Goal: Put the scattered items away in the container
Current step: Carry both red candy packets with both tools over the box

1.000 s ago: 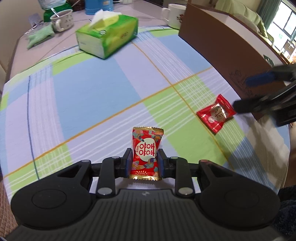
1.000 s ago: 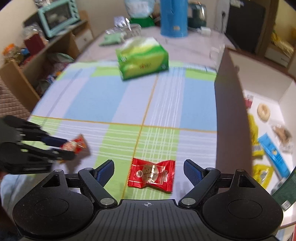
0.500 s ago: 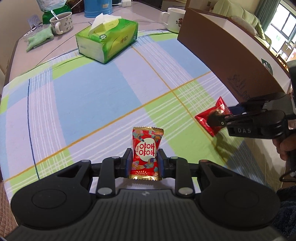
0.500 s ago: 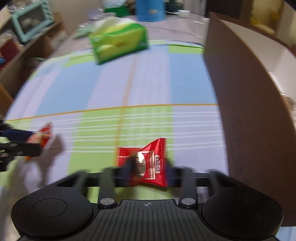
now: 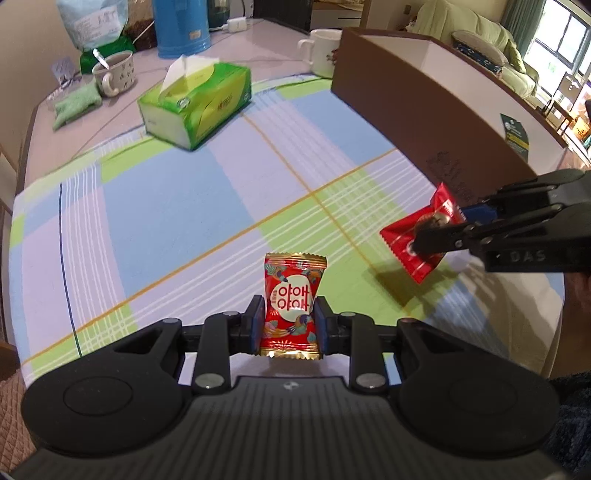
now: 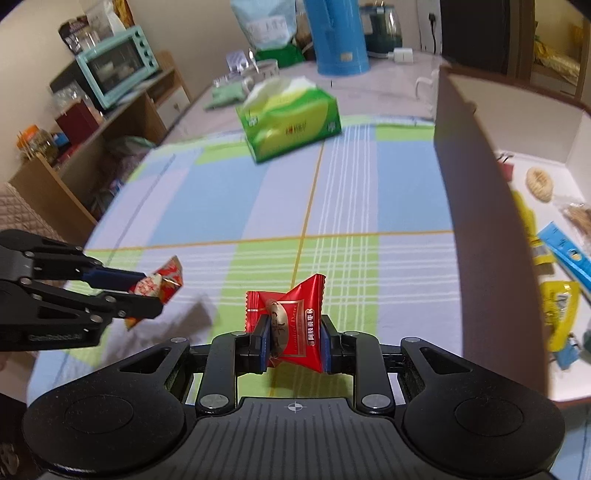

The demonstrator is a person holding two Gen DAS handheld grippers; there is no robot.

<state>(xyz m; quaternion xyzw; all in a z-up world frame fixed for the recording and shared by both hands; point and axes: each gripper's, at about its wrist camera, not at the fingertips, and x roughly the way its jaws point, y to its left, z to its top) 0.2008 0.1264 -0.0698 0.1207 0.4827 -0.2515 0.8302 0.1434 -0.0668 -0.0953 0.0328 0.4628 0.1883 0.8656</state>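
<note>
Pale green sofa (image 5: 480,35) far right beside daylit window (image 5: 554,33); wooden open shelf unit (image 6: 107,147) left of worktop, mint-green toaster oven (image 6: 118,64) on top.

Open checked worktop (image 5: 177,206) ahead, tissue box (image 5: 195,107) at far end, tall brown box wall (image 6: 476,206) blocking right side

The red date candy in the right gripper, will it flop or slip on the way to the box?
The date candy probably weighs little: the right gripper holds it clear of the cloth. Its free top corner stands up, suggesting crisp, fairly stiff film. The glossy wrapper might slip if the squeeze loosens.
</note>
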